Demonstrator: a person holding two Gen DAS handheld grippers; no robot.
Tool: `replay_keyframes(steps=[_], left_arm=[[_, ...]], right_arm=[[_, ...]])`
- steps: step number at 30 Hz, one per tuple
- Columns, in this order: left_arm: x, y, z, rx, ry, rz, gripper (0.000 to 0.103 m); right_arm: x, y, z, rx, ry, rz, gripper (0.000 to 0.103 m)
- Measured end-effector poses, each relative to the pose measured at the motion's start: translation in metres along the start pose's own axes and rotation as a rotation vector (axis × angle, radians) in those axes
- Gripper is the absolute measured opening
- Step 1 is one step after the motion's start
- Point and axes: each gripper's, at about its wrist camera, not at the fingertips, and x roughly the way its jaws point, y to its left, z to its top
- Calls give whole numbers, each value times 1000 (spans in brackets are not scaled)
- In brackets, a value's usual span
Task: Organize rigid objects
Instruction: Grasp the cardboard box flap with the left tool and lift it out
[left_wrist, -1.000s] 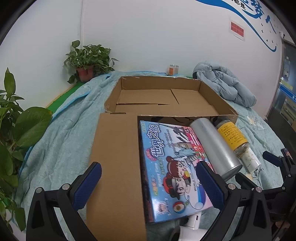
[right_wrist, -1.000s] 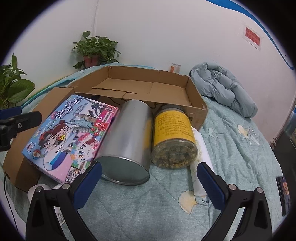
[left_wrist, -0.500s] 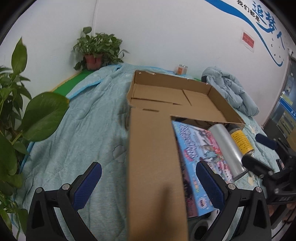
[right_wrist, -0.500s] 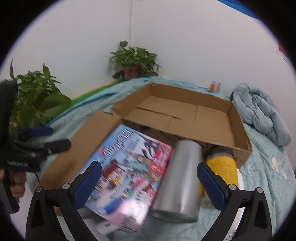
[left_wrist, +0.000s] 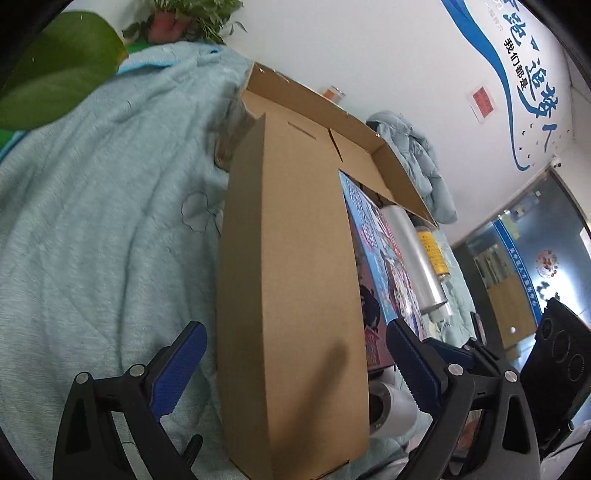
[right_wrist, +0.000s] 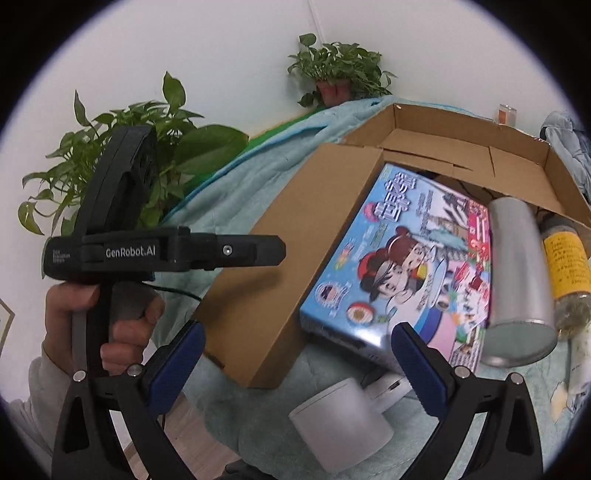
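Note:
An open cardboard box (right_wrist: 443, 147) lies on a light blue blanket, its front flap (left_wrist: 291, 295) folded out toward me. A colourful cartoon game box (right_wrist: 406, 266) rests by the flap, next to a silver can (right_wrist: 517, 280) and a yellow-labelled jar (right_wrist: 565, 266). A white cylindrical device (right_wrist: 343, 424) lies at the blanket's near edge. My left gripper (left_wrist: 295, 373) is open, its jaws on either side of the flap's near end. My right gripper (right_wrist: 295, 365) is open and empty, just above the white device.
Potted plants stand at the left (right_wrist: 122, 166) and at the back by the wall (right_wrist: 340, 74). A bundled grey-blue jacket (left_wrist: 417, 155) lies behind the box. A small jar (right_wrist: 506, 112) stands at the wall. The blanket (left_wrist: 92, 221) spreads to the left.
Both grippers swung left and drew back. The left one dropped low to the flap's near end. The right one now faces the game box and the white device, with the left gripper in view.

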Motion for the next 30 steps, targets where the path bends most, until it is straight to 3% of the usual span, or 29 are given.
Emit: replay_keyframes(steps=[4, 8, 11, 15, 21, 30], left_arm=[[8, 3, -3, -15, 63, -69, 92], [14, 3, -10, -20, 101, -67, 91], [17, 6, -16, -48, 128, -63, 81], [16, 10, -22, -69, 150, -75, 80], [22, 1, -25, -49, 152, -56, 80], [22, -20, -29, 6, 96, 11, 75]], right_arm=[[11, 9, -1, 6, 48, 19, 101], [16, 17, 4, 22, 66, 8, 100], [22, 23, 3, 23, 93, -2, 93], [37, 22, -4, 50, 153, -6, 77], [54, 13, 2, 118, 173, 62, 77], [71, 25, 12, 130, 168, 46, 84]])
